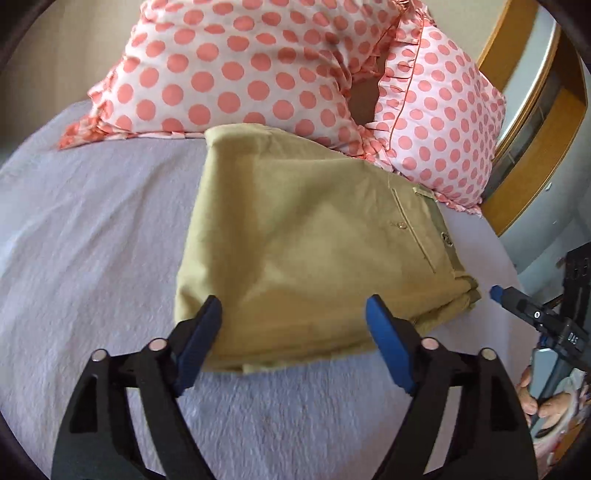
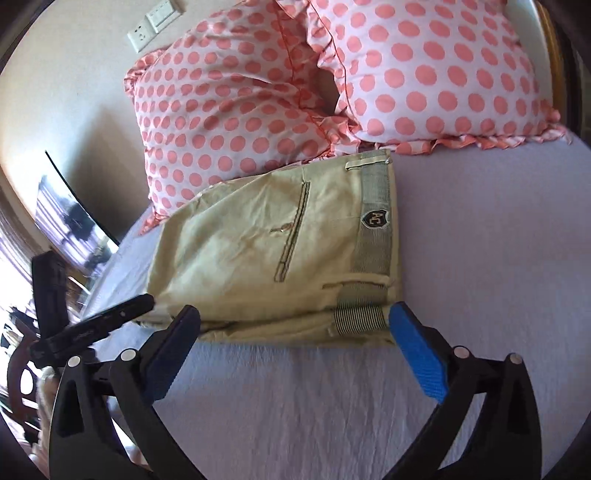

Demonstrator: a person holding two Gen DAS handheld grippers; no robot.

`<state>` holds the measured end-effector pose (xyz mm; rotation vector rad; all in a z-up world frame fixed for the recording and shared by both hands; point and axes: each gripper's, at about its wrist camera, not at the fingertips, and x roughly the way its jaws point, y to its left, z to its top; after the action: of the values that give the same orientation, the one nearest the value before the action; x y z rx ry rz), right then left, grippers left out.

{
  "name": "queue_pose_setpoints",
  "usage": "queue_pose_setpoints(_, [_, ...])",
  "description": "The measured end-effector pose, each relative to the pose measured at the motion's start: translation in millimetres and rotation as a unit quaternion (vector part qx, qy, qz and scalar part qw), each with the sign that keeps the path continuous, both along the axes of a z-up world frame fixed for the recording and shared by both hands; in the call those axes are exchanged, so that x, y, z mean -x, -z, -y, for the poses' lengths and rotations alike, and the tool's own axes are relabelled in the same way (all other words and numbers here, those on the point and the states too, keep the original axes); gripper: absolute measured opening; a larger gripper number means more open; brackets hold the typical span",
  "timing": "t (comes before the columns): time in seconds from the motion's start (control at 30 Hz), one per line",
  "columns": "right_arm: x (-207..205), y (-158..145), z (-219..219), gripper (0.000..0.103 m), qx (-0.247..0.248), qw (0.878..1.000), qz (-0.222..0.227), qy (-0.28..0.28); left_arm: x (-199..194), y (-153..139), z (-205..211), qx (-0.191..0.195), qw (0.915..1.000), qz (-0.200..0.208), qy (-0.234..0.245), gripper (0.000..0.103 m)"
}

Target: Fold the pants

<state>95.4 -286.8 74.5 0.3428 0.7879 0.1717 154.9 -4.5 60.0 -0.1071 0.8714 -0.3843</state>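
**On the bed, the pants lie folded and both tools hang free**

On the lavender sheet [image 1: 92, 229] we have the tan pants [image 1: 295, 236] lying as a compact, layered rectangle, their far edge touching the two polka-dot pillows [image 1: 229, 66] at the head of the bed. The waistband [image 2: 375, 218] with its small shield badge [image 2: 376, 218] runs along one side, and the back pocket [image 2: 291, 232] faces up, so we judge the legs are already doubled beneath the seat. We read the fold as done or nearly so; only a smoothing or squaring of the near edge seems left.

Our left gripper [image 1: 293, 317] hovers over the near edge of the bundle, jaws spread wide and gripping nothing. Our right gripper [image 2: 295, 325] sits at the waistband end, likewise spread and empty, its blue pad [image 2: 417, 354] just beside the striped lining of the band. We think both are held low and close because they frame the stack from two adjacent sides, ready to tidy it.

The sheet looks soft and faintly textured, with shallow wrinkles. Behind the pillows we see a cream wall with a switch plate [image 2: 155, 22]; a wooden frame [image 1: 517, 122] curves at one side, and bright window light washes in from the far edge of the right wrist view.
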Motion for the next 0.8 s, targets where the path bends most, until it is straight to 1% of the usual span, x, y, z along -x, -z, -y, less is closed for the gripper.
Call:
queue_pose_setpoints(0.07, [22, 8, -17, 0.102, 0.064, 0.998, 0.003, 0.021, 30, 0, 0, -0.055, 0.9979, 0.026, -0.021, 0.099])
queue_pose_setpoints(0.13, [37, 21, -31, 0.102, 0.094, 0.995, 0.002, 0.029, 56, 5, 2, -0.095, 0.994, 0.04, -0.036, 0.099])
queue_pose_setpoints(0.23, [50, 38, -45, 0.102, 0.105, 0.994, 0.006, 0.037, 81, 14, 3, -0.116, 0.9914, 0.047, -0.038, 0.099])
queue_pose_setpoints(0.3, [53, 43, -55, 0.102, 0.127, 0.991, 0.01, 0.04, 91, 20, 4, -0.129, 0.9896, 0.046, -0.044, 0.099])
queue_pose_setpoints(0.37, [57, 46, -63, 0.102, 0.146, 0.988, 0.013, 0.042, 97, 25, 3, -0.129, 0.9892, 0.049, -0.05, 0.099])
queue_pose_setpoints(0.43, [59, 47, -68, 0.102, 0.154, 0.987, 0.017, 0.042, 99, 29, 2, -0.123, 0.9899, 0.046, -0.052, 0.101])
queue_pose_setpoints(0.5, [61, 50, -70, 0.102, 0.156, 0.986, 0.019, 0.046, 102, 32, 7, -0.136, 0.9869, 0.06, -0.063, 0.101])
queue_pose_setpoints(0.7, [72, 56, -73, 0.102, 0.157, 0.984, 0.055, 0.064, 116, 39, 7, -0.126, 0.9831, 0.101, -0.086, 0.101])
queue_pose_setpoints(0.8, [72, 55, -72, 0.102, 0.157, 0.984, 0.055, 0.065, 118, 40, 8, -0.126, 0.9817, 0.115, -0.086, 0.101])
